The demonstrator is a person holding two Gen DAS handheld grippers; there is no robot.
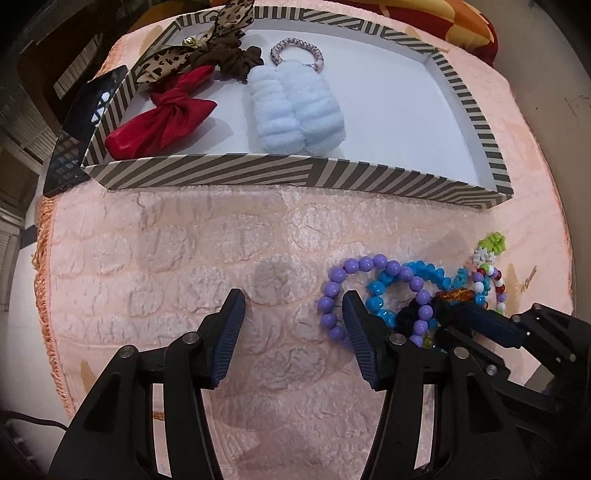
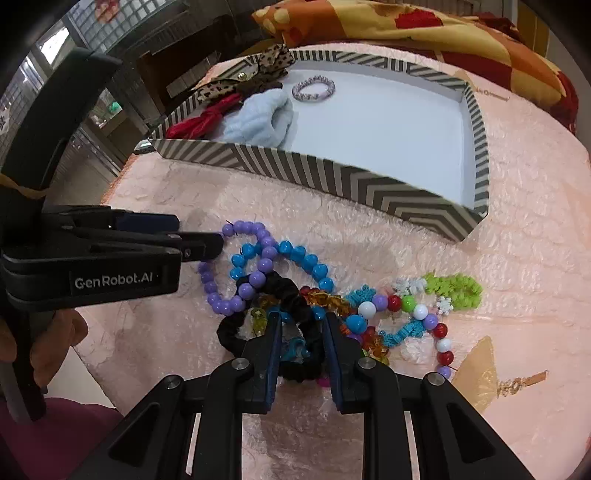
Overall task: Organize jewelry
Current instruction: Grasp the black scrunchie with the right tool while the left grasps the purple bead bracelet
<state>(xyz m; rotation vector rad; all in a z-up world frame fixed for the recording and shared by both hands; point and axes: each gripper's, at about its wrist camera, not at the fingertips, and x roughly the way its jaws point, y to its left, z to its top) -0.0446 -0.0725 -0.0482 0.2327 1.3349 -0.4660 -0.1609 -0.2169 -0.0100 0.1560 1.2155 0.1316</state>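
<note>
A pile of jewelry lies on the pink cloth: a purple bead bracelet (image 2: 258,236) (image 1: 334,291), a blue bead bracelet (image 2: 310,262) (image 1: 380,291), a black scrunchie (image 2: 291,291), amber beads (image 2: 328,299) and a multicolour bead string (image 2: 417,310). My right gripper (image 2: 303,321) straddles the black scrunchie, jaws partly closed around it. My left gripper (image 1: 293,306) is open and empty, its right finger beside the purple bracelet; it also shows in the right wrist view (image 2: 199,240).
A striped tray (image 1: 280,173) (image 2: 332,177) stands behind, holding a red bow (image 1: 162,118), a leopard bow (image 1: 177,55), a pale blue fluffy band (image 1: 295,107) and a lilac hair tie (image 1: 295,51). A green and turquoise trinket (image 2: 454,288) lies right. A patterned blanket (image 2: 406,26) lies beyond.
</note>
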